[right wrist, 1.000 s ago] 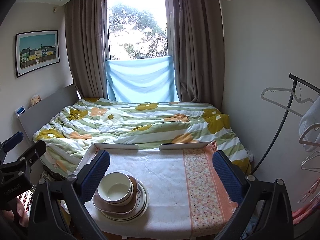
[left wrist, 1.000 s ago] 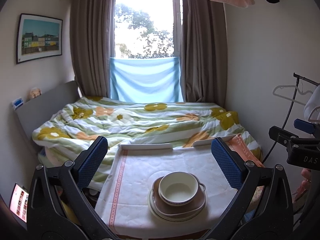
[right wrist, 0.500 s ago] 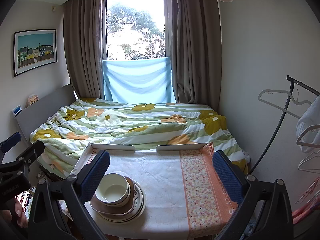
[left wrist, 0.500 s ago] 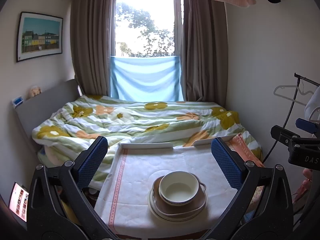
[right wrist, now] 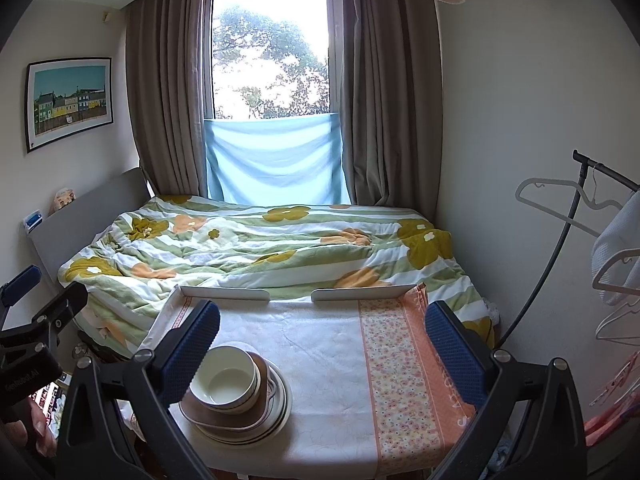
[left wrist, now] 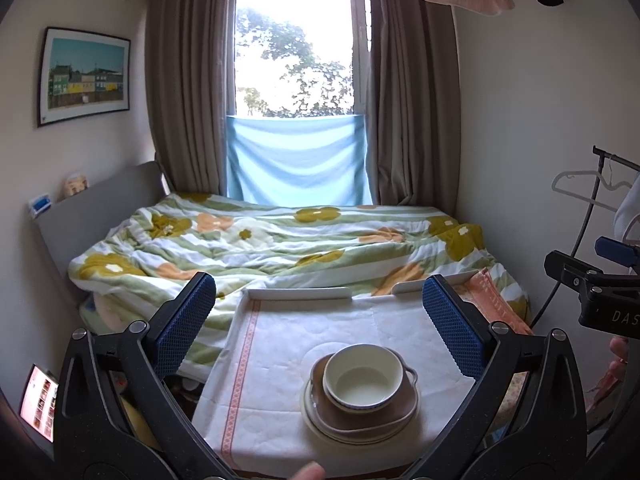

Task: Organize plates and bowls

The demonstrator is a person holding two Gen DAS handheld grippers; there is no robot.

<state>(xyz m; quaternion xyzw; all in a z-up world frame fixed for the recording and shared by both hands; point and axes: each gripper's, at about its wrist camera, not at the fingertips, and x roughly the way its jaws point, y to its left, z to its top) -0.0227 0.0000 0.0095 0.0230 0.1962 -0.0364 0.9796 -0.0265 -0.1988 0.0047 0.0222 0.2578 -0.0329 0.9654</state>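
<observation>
So here's the setup: a small counter (right wrist: 320,360) covered with a white quilted cloth and an orange floral runner sits at the foot of a bed with a green and yellow flowered duvet (right wrist: 256,248), and all the crockery is already in one pile on it. A round cream ceramic bowl (left wrist: 362,378) sits on top, nested in a brown squarish dish with little handles (left wrist: 400,410), and that rests on a short stack of cream plates with dark rims (right wrist: 272,420). The pile sits toward the near left part of the counter, well apart from the floral runner side. The left gripper (left wrist: 318,322) hovers above and behind the stack with its blue-padded jaws spread wide and nothing between them; the right gripper (right wrist: 322,342) is just the same, jaws wide apart and empty, with its left pad visually overlapping the bowl's edge in the right wrist view, though I can't tell if it's actually touching. My read is that we're either right at the start or right at the end, since neither hand holds anything. If there's more to do, the next move probably means lowering one gripper onto the bowl's rim and pinching it gently, because glazed ceramic is slippery and the stack underneath could shift.
</observation>
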